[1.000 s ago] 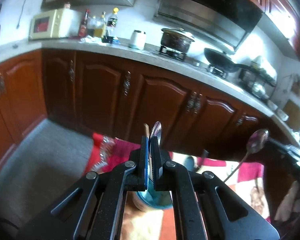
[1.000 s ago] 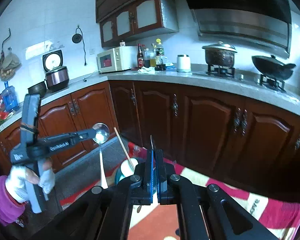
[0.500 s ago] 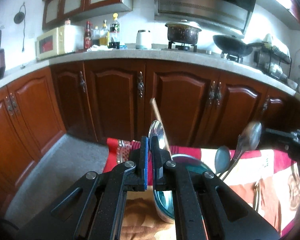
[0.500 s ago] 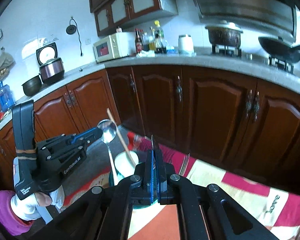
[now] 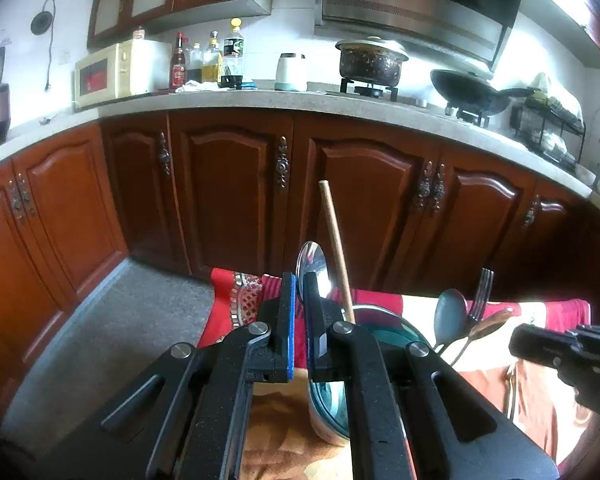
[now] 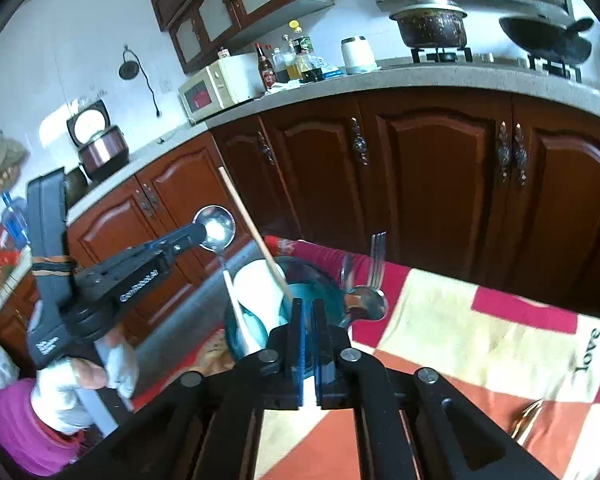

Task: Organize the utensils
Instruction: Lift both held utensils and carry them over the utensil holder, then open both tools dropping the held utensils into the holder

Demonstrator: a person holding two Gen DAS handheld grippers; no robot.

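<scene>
My left gripper (image 5: 299,280) is shut on a steel spoon (image 5: 313,267) and holds it upright over a teal glass bowl (image 5: 374,330). It also shows in the right wrist view (image 6: 204,234), with the spoon (image 6: 216,229) tip-down at the bowl (image 6: 320,292). A wooden stick (image 5: 336,248) with a white head (image 6: 256,288) stands in the bowl. A fork (image 5: 478,294) and several spoons (image 5: 450,316) lean in the bowl's right side. My right gripper (image 6: 307,306) is shut and empty just before the bowl; its body shows in the left wrist view (image 5: 572,350).
The bowl stands on a table with a red, cream and orange cloth (image 6: 480,328). One more utensil (image 6: 530,420) lies on the cloth at the right. Brown kitchen cabinets (image 5: 236,192) and a counter with pots run behind. Grey floor (image 5: 112,332) lies to the left.
The left gripper has brought the steel spoon closer over the bowl. The right gripper has moved in toward the bowl, and a fork and spoon now stand in it where it held a spoon before.
</scene>
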